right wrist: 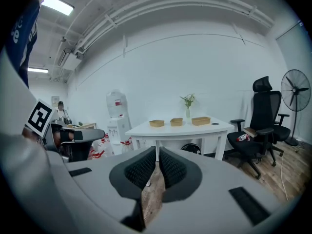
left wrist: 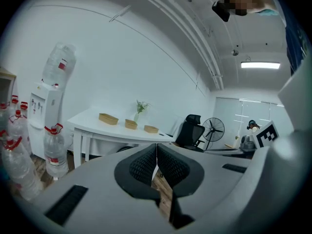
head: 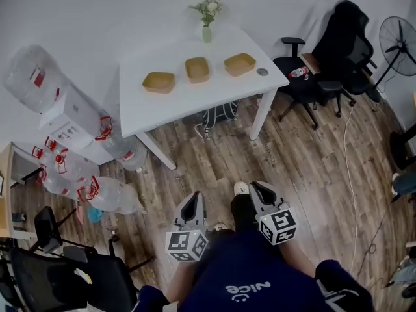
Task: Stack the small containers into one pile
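On far white table [head: 195, 109], three small containers [head: 197, 69] sit side by side, unstacked. Near body, left gripper [head: 192, 199] and right gripper [head: 261, 188] closed, empty; probably since table is out of reach.

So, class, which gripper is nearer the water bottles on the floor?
Left. The left gripper is right of the water bottles; the right gripper lies beyond it.

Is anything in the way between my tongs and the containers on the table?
Nothing visible. Only wood floor lies between the left tongs, the right tongs and the table. The three containers sit in a row on top, the vase behind them.
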